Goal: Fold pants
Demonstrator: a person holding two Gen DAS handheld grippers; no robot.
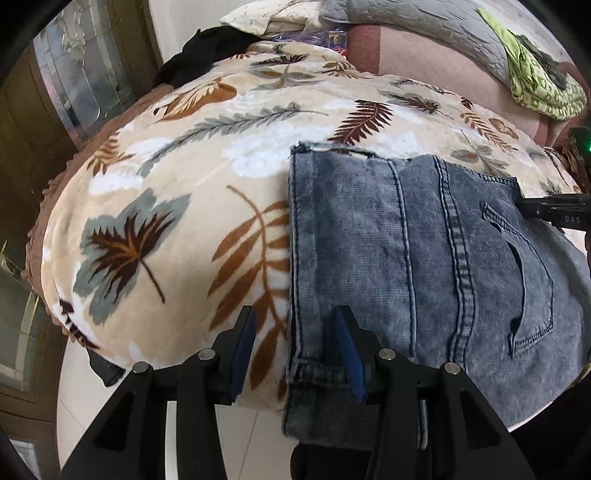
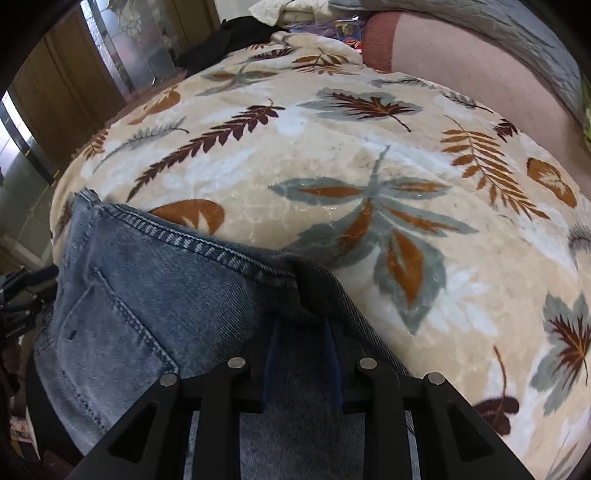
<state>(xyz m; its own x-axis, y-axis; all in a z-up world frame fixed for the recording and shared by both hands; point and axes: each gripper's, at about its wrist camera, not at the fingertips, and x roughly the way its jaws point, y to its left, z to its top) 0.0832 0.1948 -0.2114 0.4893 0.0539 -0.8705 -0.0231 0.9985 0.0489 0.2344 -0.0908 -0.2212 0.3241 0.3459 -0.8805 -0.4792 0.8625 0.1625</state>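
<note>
Blue denim pants (image 1: 424,266) lie folded on a bed covered by a leaf-print blanket (image 1: 177,192). In the left wrist view my left gripper (image 1: 295,336) is open, its fingers straddling the pants' left folded edge near the hem, at the bed's near edge. The right gripper shows as a black tip (image 1: 554,208) at the pants' right edge. In the right wrist view the pants (image 2: 155,295) fill the lower left, and my right gripper (image 2: 301,328) is shut on a bunched fold of the denim; its fingertips are partly hidden under the cloth.
The blanket (image 2: 369,166) spreads wide to the right and back. Pillows and a grey quilt (image 1: 406,22), a green cloth (image 1: 535,74) and a black garment (image 1: 207,48) lie at the bed's far end. Wooden doors (image 2: 74,74) stand to the left; tiled floor (image 1: 110,387) lies below.
</note>
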